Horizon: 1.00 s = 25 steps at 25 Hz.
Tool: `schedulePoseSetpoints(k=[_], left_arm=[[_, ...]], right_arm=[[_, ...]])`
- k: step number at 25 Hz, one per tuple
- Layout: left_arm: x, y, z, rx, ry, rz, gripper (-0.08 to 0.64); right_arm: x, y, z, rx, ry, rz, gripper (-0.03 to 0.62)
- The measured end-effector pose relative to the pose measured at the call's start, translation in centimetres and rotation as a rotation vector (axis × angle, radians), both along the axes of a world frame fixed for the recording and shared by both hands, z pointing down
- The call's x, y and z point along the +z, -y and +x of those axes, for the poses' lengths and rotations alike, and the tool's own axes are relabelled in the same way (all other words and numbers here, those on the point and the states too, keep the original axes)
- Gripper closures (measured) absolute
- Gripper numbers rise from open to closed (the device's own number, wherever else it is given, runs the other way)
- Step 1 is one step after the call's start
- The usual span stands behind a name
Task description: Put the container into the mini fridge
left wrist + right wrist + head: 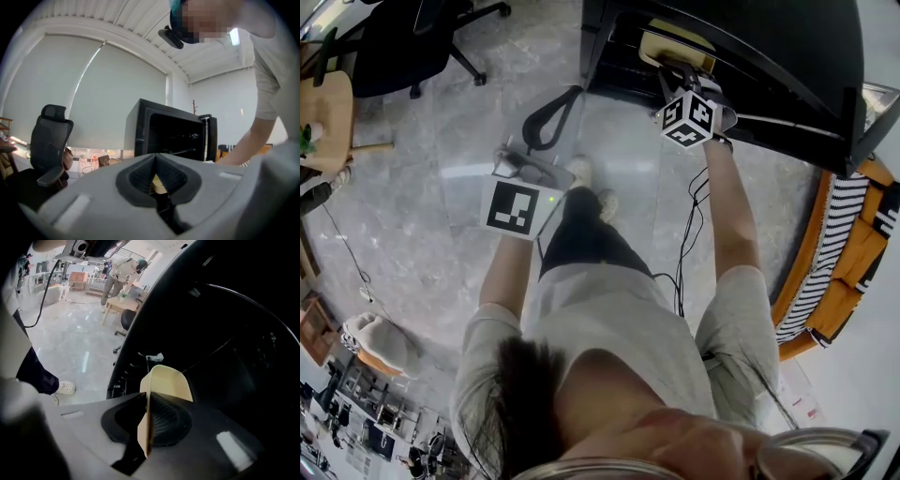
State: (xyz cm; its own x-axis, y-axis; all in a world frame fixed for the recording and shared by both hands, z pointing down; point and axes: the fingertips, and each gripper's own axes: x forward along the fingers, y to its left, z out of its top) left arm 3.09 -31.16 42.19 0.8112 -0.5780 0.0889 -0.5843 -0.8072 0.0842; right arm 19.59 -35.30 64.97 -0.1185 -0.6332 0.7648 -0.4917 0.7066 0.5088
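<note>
The black mini fridge (741,66) stands open in front of me at the upper right. My right gripper (680,73) reaches into its mouth, shut on the wall of a cream container (670,45). In the right gripper view the container (166,380) sticks out past the jaws (149,423) into the dark fridge interior (229,357), above a wire shelf. My left gripper (551,117) hangs over the floor left of the fridge, shut with nothing in it. The left gripper view shows its jaws (156,171) pointing at the fridge (173,136), whose door is swung to the right.
A black office chair (403,37) and a wooden table (328,103) stand at the far left. A striped cushion on an orange seat (839,244) lies to the right. Cables (689,234) hang by the right arm. People stand far off (119,273).
</note>
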Motion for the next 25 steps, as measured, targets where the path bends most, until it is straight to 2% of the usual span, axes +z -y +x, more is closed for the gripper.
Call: schedulePoseSetpoints(k=[7, 25], left_arm=[[0.7, 0.8, -0.5, -0.009, 0.005, -0.016, 0.558], [1.7, 2.8, -1.4, -0.016, 0.004, -0.032, 0.558]], right_arm=[[0.7, 1.8, 1.4, -0.008, -0.060, -0.001, 0.571], [1.2, 4.9, 2.0, -0.021, -0.123, 0.019, 0.575]])
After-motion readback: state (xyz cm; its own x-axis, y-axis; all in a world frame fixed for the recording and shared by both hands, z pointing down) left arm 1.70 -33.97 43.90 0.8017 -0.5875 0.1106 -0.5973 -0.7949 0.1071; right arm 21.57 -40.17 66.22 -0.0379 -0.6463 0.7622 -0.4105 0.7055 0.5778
